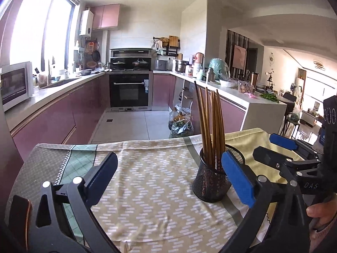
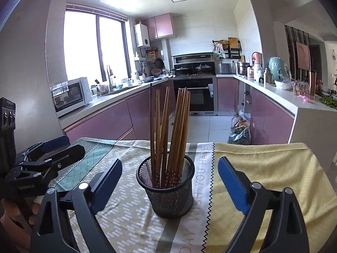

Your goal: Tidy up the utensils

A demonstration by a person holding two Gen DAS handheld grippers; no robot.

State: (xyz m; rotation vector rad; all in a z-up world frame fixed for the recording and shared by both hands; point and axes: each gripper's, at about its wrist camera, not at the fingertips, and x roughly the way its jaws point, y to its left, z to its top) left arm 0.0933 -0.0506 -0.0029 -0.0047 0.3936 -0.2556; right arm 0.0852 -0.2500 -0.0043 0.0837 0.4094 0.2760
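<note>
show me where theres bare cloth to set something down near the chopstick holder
Free: the patterned cloth left of the mesh holder, toward the green strip, and the yellow section to its right. Crowded: right around the holder and its chopsticks, with the right tool straddling it and the left tool beside.

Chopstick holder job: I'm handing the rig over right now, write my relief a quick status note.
Left gripper: open, empty, low over the tablecloth.
Right gripper: open, empty, its fingers either side of the mesh holder, not touching it.
Chopsticks: all in view stand upright in the holder, mid-table.
Done: chopsticks gathered in the holder.
Left: no loose utensils visible on the cloth; check outside the views before finishing.
</note>
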